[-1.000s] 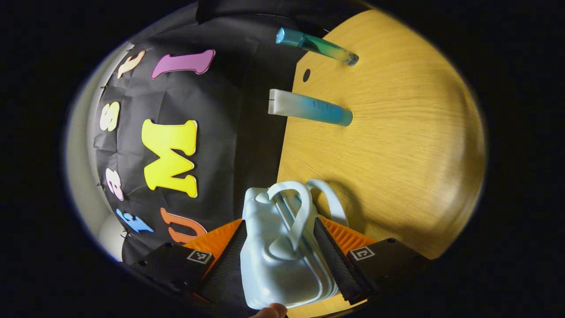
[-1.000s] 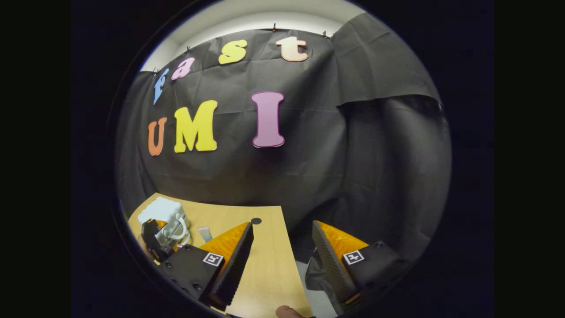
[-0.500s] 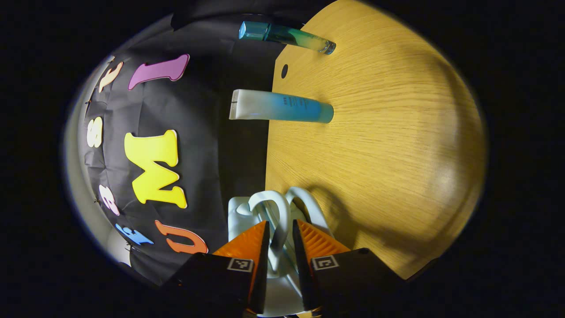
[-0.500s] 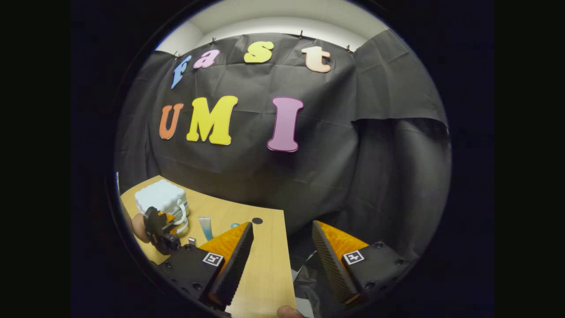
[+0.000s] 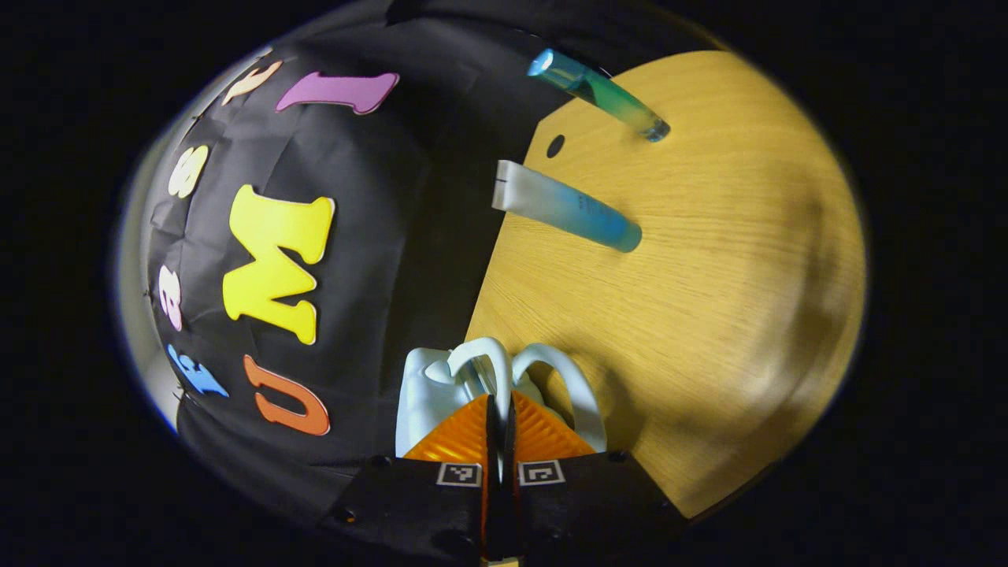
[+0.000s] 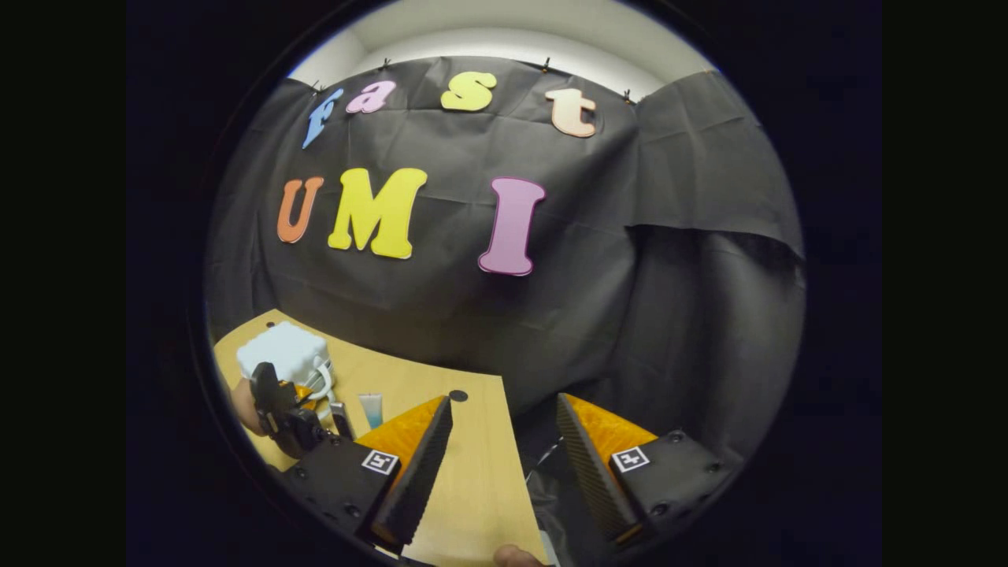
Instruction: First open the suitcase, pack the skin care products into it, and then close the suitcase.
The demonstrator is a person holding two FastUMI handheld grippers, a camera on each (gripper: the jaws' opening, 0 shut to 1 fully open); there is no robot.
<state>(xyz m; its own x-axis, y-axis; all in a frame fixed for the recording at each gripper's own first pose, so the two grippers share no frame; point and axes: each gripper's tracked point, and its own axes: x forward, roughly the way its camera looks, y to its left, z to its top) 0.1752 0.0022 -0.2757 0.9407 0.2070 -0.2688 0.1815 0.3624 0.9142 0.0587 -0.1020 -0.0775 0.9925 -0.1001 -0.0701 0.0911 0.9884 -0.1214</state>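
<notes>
Left gripper view: I see my left tongs [image 5: 499, 417] clenched on one handle [image 5: 482, 364] of the pale suitcase [image 5: 429, 394], which sits closed at the surface [image 5: 709, 276] edge beside the booth wall. Second handle [image 5: 568, 378] stands free just right of it. Farther along the same edge stand a white-to-blue tube [image 5: 563, 207] and a blue-green bottle [image 5: 600, 94], apart from each other.

Right gripper view: right tongs [image 6: 504, 453] released, nothing between them, hovering over the surface's corner.

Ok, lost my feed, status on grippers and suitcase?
Left gripper shut on suitcase handle. Right gripper open, empty. Suitcase closed. Two tubes unpacked on table.
</notes>
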